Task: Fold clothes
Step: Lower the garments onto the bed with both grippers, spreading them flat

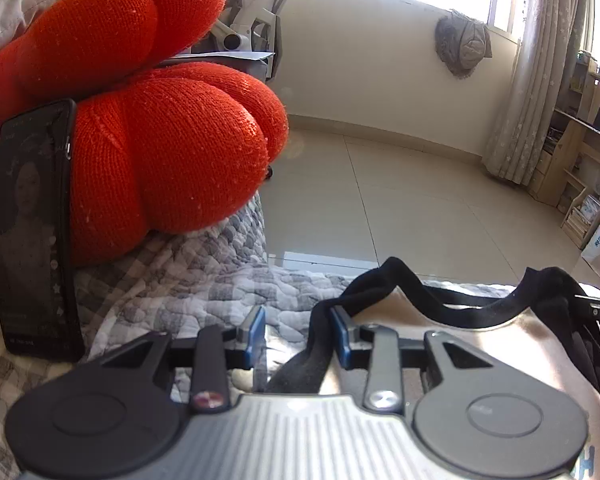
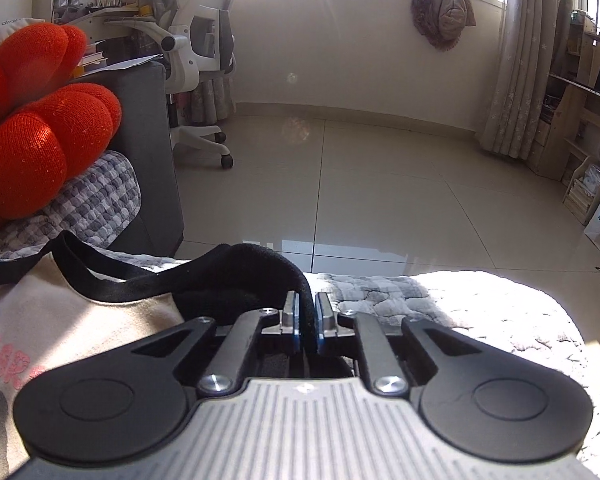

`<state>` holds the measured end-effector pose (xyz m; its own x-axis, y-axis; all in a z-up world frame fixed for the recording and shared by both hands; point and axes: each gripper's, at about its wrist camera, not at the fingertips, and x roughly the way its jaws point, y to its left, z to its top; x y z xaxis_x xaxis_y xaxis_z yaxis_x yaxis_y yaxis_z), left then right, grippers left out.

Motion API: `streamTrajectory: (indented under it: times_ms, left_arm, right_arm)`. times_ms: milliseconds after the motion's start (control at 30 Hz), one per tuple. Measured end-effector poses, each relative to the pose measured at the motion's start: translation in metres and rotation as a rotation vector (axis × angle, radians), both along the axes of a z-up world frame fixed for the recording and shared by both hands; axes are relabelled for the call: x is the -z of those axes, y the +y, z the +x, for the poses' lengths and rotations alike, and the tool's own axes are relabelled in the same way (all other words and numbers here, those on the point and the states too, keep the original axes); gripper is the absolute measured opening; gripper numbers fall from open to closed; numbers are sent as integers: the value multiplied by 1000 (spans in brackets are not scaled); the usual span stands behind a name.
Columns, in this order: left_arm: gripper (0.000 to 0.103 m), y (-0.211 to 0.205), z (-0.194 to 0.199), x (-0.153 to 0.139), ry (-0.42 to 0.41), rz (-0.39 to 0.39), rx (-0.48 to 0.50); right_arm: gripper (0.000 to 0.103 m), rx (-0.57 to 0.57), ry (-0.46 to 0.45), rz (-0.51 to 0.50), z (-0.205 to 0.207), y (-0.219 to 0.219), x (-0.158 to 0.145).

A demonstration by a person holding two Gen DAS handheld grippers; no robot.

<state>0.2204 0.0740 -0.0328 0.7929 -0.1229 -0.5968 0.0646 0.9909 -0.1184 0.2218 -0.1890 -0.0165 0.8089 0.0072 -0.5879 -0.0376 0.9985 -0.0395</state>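
Observation:
A cream shirt with black trim and a pink print lies flat on a grey checked quilt. My left gripper rests low over its left edge. Its jaws stand apart, and a black strip of the shirt runs loosely between them, close to the right pad. In the right wrist view the same shirt fills the lower left. My right gripper sits at its black sleeve. A fold of that sleeve lies in the narrow gap between the blue pads, which do not visibly pinch it.
A big orange knotted cushion sits on the quilt at the left, with a dark phone propped against it. Beyond the quilt's edge is a tiled floor. A white office chair and wooden shelves stand further off.

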Motion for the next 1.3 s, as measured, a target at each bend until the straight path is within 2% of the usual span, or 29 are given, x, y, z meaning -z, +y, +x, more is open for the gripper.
streamTrajectory:
  times_ms: [33,67,100,300,467,733,1067,1300]
  left_arm:
    - [42,1,-2,-1,6,-4,2]
    - [43,3,-3,-3,13,-8,5]
    - [45,4,-6,-4,18,-10,11]
    - [51,10,-30,-9,39,-14,51]
    - [52,16,-50,-5,69,-29,77]
    - [53,28,-86,-9,65,-44,93]
    - [53,52,-130,-15,75,-103,82]
    - [53,87,-163,-15,75,-125,29]
  right_arm:
    - [39,-1,-8,0,-2,0,-2]
    - [62,-1,-18,0,-5,0,-5]
    - [66,-6,-34,-1,-8,0,-7]
    - [66,-46,-40,-28,-29,7,-15]
    - [66,-83,-6,-10,-50,7,-17]
    - [66,-88,55,-3,-82,6,-9]
    - [66,-61,112,42,-119,-7,-6]
    - [66,-52,146,61,-147,-18,-5]
